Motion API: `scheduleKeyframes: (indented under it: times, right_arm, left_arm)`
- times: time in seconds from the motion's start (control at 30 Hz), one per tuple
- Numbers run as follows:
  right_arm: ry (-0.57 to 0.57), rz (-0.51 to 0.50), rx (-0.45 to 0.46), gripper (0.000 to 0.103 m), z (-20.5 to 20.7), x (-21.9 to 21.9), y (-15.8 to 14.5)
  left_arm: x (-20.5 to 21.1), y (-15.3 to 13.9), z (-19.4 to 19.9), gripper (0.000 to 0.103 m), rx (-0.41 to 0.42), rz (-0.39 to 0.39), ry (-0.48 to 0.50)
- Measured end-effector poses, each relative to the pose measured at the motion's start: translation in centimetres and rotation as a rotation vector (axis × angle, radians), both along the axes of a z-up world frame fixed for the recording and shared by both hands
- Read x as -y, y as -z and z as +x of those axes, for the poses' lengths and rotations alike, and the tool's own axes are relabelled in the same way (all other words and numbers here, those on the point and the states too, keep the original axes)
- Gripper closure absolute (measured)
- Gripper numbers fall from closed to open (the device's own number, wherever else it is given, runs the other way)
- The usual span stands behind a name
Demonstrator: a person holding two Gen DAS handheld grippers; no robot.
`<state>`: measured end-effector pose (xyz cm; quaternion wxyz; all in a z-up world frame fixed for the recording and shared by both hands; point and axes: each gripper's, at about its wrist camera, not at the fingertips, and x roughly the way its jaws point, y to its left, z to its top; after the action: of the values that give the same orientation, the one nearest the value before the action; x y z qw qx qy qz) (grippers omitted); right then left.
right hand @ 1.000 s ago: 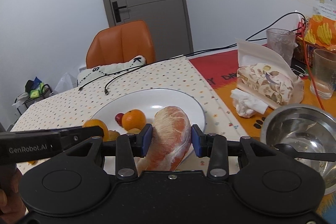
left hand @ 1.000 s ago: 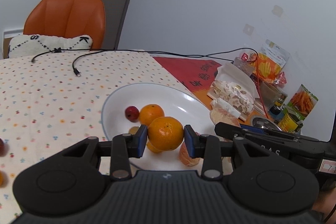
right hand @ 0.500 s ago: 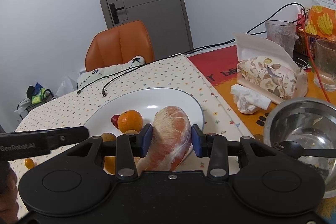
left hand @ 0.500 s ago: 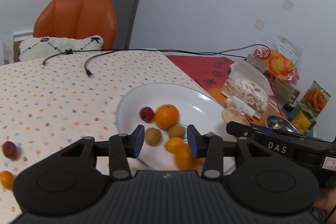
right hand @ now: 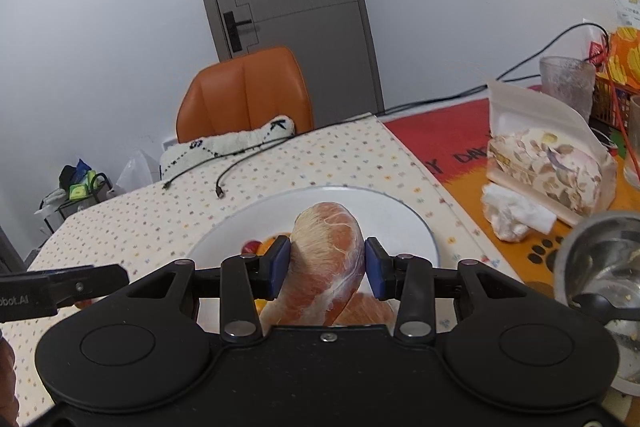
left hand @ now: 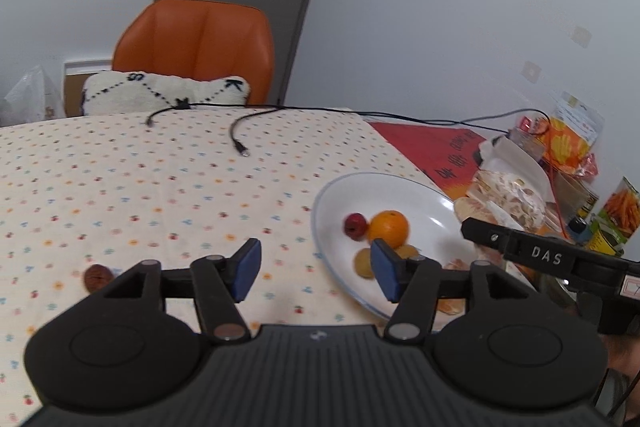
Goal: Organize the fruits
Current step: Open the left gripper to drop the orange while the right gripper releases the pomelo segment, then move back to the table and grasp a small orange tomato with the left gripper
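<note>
Two grippers: one held in each hand over a dotted tablecloth (left hand: 120, 187).
Left gripper (left hand: 316, 273): jaws spread wide, holding nothing, poised over the cloth just left of the plate (left hand: 436, 203).
Right gripper (right hand: 325, 263): jaws closed on a peeled pomelo wedge (right hand: 326, 259), held above the plate's near edge.
Plate contents: an orange (left hand: 388, 228), a small red fruit (left hand: 355, 225) touching it, and two small yellow-brown fruits (left hand: 362, 262) in front.
Loose fruit: one dark red jujube (left hand: 97, 277) on the cloth, well left of the plate.
Wedge handling: likely soft, light and membrane-skinned; a hard squeeze could burst it, so a gentle hold across its thick middle seems best.
Jujube handling: likely small, firm and apt to roll; the fingers should close across its sides.
Nearby clutter: tissue box (right hand: 552, 171) and steel bowl (right hand: 600, 267) to the right.
</note>
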<state>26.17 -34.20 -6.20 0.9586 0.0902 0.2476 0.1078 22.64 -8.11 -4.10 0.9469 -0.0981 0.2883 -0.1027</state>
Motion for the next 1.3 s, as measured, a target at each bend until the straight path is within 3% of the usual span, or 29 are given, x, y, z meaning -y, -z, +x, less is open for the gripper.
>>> scheduleKeyframes:
  times: [0.23, 0.57, 1.3]
  right_arm:
    - [-0.039, 0.019, 0.034, 0.048, -0.6, -1.2, -0.9]
    - [-0.149, 0.010, 0.042, 0.034, -2.0, -5.1, -1.8]
    - [-0.293, 0.012, 0.002, 0.033, -2.9, -10.5, -1.0]
  left_arm:
    - [-2.1, -0.2, -0.8, 0.024, 0.007, 0.011, -0.068]
    - [-5.0, -0.4, -2.2, 0.019, 0.003, 0.014, -0.129]
    - [-10.7, 0.1, -4.7, 0.019, -0.004, -0.001, -0.243]
